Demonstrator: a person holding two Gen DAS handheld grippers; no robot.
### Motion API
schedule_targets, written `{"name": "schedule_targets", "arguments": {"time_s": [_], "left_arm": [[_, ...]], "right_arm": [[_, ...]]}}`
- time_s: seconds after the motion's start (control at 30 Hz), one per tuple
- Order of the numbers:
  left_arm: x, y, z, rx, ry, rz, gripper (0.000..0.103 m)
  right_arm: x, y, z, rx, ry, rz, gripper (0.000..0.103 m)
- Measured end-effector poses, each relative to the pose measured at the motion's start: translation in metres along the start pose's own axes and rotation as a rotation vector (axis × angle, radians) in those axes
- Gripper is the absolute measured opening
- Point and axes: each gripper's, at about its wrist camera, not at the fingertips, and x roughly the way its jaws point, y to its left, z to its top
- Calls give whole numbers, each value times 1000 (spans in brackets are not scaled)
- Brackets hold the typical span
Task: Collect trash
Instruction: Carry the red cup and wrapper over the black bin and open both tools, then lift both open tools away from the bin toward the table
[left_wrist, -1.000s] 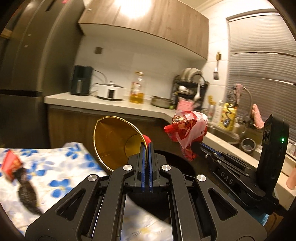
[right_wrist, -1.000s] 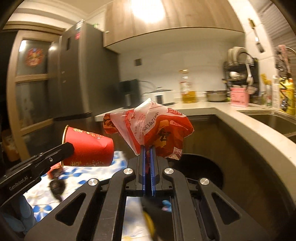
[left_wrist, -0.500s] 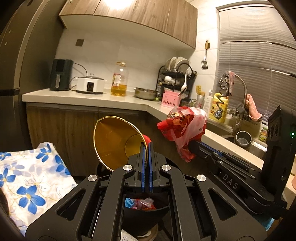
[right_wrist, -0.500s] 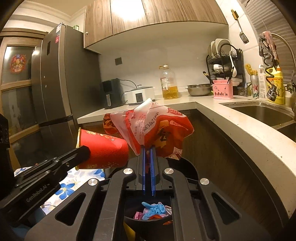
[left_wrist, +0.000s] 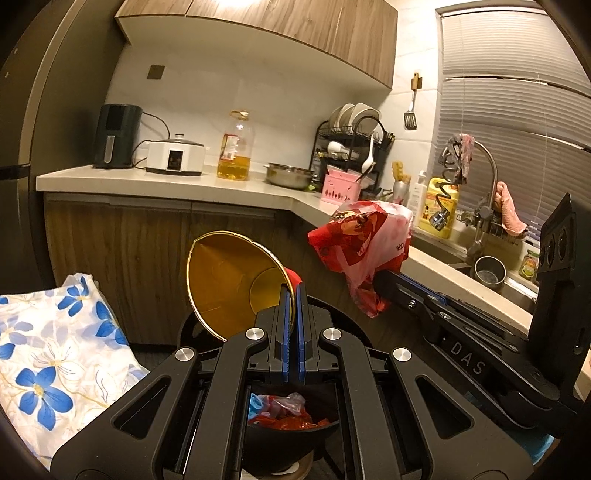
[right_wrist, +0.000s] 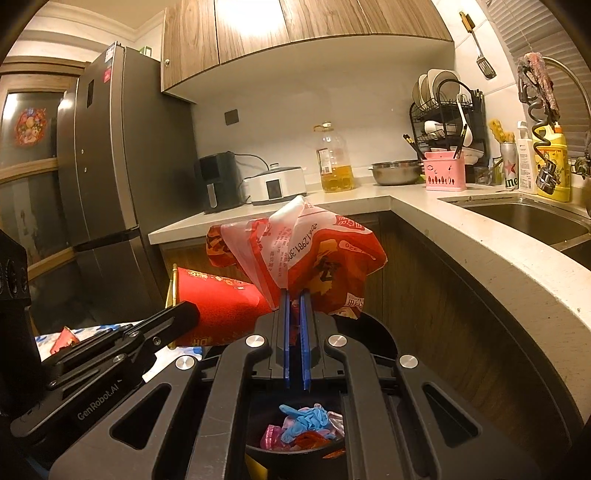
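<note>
My left gripper (left_wrist: 291, 295) is clamped on the rim of the red paper cup (left_wrist: 229, 280), gold inside facing the camera, cup tipped on its side. My right gripper (right_wrist: 294, 301) is pinched on the crumpled red-and-white plastic bag (right_wrist: 314, 254); its blue pads (right_wrist: 306, 332) show a slight gap with bag film between. Both sit above the black trash bin (right_wrist: 258, 452), which holds blue gloves (right_wrist: 306, 419) and wrappers. Floral cloth (left_wrist: 44, 350) is to the left.

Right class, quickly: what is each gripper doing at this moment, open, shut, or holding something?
Left gripper: shut on the rim of the red paper cup.
Right gripper: shut on the red and white plastic bag.
</note>
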Motion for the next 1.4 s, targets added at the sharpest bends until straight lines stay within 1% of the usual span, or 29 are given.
{"name": "schedule_targets", "arguments": {"time_s": [0.43,0.5,0.57,0.6,0.63,0.67,0.7,0.73,0.8,0.83,0.9,0.93,1.0,1.03,1.07,1.17,1.27,1.4], "left_arm": [[18,8,-7,-29,35,-6,3],[21,10,-9,-36,46,-13,3],[24,9,-11,-30,62,-3,7],[26,10,-13,-26,75,7,13],[27,11,-14,-28,81,7,24],[28,13,-16,-35,87,4,30],[27,15,-17,-44,86,7,41],[26,17,-18,-51,82,12,48],[22,22,-20,-70,77,25,52],[21,24,-20,-75,75,34,56],[14,29,-21,-92,69,65,63],[11,31,-21,-100,64,76,67],[0,37,-22,-126,48,112,73],[-6,40,-23,-137,40,130,76],[-12,42,-24,-144,31,146,77],[-32,47,-29,-149,9,221,83],[-56,53,-35,-146,-9,337,85],[-91,63,-45,-126,-30,492,86]], "right_arm": [[13,-2,-1,9,20,16,8],[14,-4,-1,17,22,20,9],[16,-5,-1,21,30,21,14],[17,-6,-2,26,34,17,16],[17,-7,-2,32,36,16,20],[17,-10,-2,42,35,16,22],[16,-11,-2,48,36,13,23],[15,-12,-3,52,36,10,24],[15,-13,-3,58,39,7,26],[14,-13,-3,58,41,5,30],[12,-12,-4,59,38,2,38],[11,-12,-4,61,37,1,46],[8,-9,-4,62,32,3,50],[7,-8,-5,61,32,1,54],[6,-6,-5,60,32,1,60],[1,-1,-8,63,29,0,71],[-4,10,-13,51,32,0,79],[-10,24,-19,49,43,29,82]]}}
